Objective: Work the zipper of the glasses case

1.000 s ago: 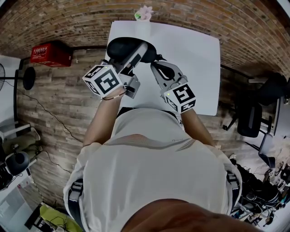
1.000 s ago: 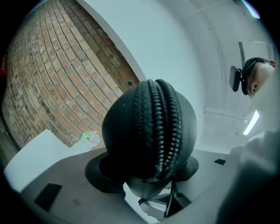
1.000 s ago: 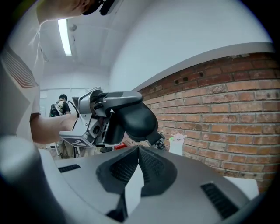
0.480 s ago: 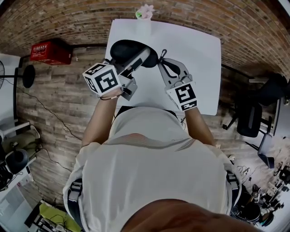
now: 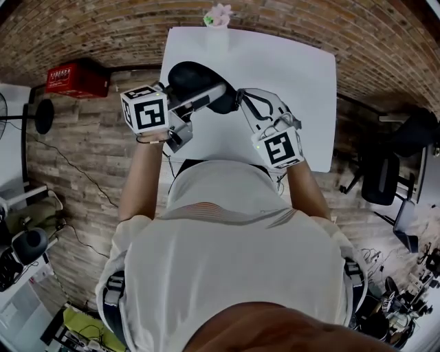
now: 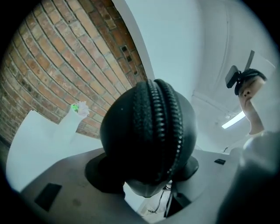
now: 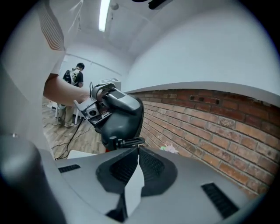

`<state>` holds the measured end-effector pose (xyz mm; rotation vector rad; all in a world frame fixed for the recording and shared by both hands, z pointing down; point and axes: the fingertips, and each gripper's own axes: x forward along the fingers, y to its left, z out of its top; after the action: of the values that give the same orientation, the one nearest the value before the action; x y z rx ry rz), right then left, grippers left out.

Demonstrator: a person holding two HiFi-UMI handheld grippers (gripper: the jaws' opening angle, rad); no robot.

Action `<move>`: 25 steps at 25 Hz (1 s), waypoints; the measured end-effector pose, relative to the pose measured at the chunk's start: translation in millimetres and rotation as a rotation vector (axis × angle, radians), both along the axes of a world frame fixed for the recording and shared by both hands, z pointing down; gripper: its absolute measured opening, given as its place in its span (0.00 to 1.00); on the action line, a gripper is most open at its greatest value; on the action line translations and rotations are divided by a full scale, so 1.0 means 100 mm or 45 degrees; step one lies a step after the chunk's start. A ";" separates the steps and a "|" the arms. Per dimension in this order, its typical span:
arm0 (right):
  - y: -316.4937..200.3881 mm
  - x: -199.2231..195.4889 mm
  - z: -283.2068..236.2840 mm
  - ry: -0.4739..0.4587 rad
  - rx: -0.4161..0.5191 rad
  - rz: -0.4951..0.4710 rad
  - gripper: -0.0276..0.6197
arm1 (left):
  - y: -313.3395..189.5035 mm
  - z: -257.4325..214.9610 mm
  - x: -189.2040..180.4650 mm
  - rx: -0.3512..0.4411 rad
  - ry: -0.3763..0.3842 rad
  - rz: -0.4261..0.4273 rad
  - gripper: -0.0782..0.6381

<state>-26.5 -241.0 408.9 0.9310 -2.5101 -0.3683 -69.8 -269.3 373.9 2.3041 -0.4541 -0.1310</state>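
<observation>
The black oval glasses case (image 5: pixel 196 77) is held over the white table (image 5: pixel 302 62). My left gripper (image 5: pixel 205 96) is shut on it, jaws wide around its body. In the left gripper view the case (image 6: pixel 151 131) fills the middle, with its zipper teeth (image 6: pixel 164 118) running up its rounded edge. My right gripper (image 5: pixel 240 97) is at the case's right end, shut. In the right gripper view its fingertips (image 7: pixel 136 149) pinch the thin black zipper pull (image 7: pixel 127 141) that sticks out of the case (image 7: pixel 121 114).
A small vase with a pink flower (image 5: pixel 218 16) stands at the table's far edge. On the wooden floor sit a red crate (image 5: pixel 75 81) at left and a black chair (image 5: pixel 379 180) at right. A person (image 7: pixel 72 78) stands far off.
My left gripper has swung left and slightly away, turning the case. My right gripper stayed at the case's right end and shifted a little right.
</observation>
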 end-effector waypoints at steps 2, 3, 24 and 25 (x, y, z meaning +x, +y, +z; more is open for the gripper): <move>0.02 -0.02 0.00 0.024 0.024 -0.036 0.13 | 0.06 0.03 0.04 0.008 -0.045 0.080 0.48; 0.03 -0.02 0.02 0.031 0.032 -0.052 0.13 | 0.09 0.04 0.06 0.016 -0.072 0.116 0.48; 0.05 -0.14 -0.05 0.052 0.106 -0.149 0.13 | 0.69 0.95 0.39 0.062 -0.754 0.645 0.48; 0.06 -0.15 -0.05 0.063 0.116 -0.163 0.13 | 0.72 1.00 0.39 0.060 -0.786 0.667 0.48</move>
<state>-41.0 -235.2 404.2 0.7868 -2.5322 -0.5439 -31.2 -197.7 474.3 2.3995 -0.1274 0.8481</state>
